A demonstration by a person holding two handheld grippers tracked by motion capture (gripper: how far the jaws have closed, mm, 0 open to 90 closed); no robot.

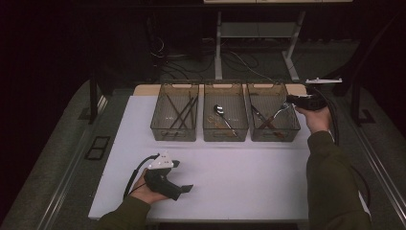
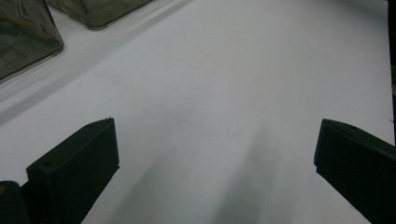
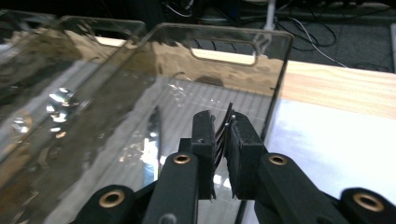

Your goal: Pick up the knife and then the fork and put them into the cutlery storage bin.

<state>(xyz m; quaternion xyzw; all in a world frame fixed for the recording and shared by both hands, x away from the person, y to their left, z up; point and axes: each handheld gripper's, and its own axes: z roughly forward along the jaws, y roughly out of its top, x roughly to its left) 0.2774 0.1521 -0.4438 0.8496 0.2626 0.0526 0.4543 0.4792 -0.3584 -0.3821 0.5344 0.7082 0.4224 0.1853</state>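
1. The right tool [image 3: 223, 154] has its two black jaws drawn close together on a metal fork [image 3: 226, 125], whose tines stick up through the narrow gap between the pads.
2. In the high view the right tool [image 1: 293, 102] sits over the right edge of the rightmost bin, with the fork [image 1: 281, 111] slanting down from it into that bin.
3. That bin is a clear smoky-brown plastic bin with a handle slot in its far wall [image 3: 273, 60]; in the high view its rim [image 1: 273, 85] surrounds a few more pieces of cutlery lying on the bottom.
4. Just beside it to the left stands a middle clear plastic bin [image 1: 225, 85] with a shiny metal spoon [image 1: 219, 110] inside.
5. Further left is a third clear plastic bin [image 1: 177, 85], which holds long dark sticks [image 1: 181, 114] that cross each other.
6. The left tool [image 1: 186, 189] lies low over the near left part of the white table [image 1: 249, 177], held in the person's left hand [image 1: 149, 192], well apart from the bins.
7. In its own view the left tool [image 2: 215, 154] has its jaws spread wide with nothing between them, just bare white table [image 2: 224, 84].
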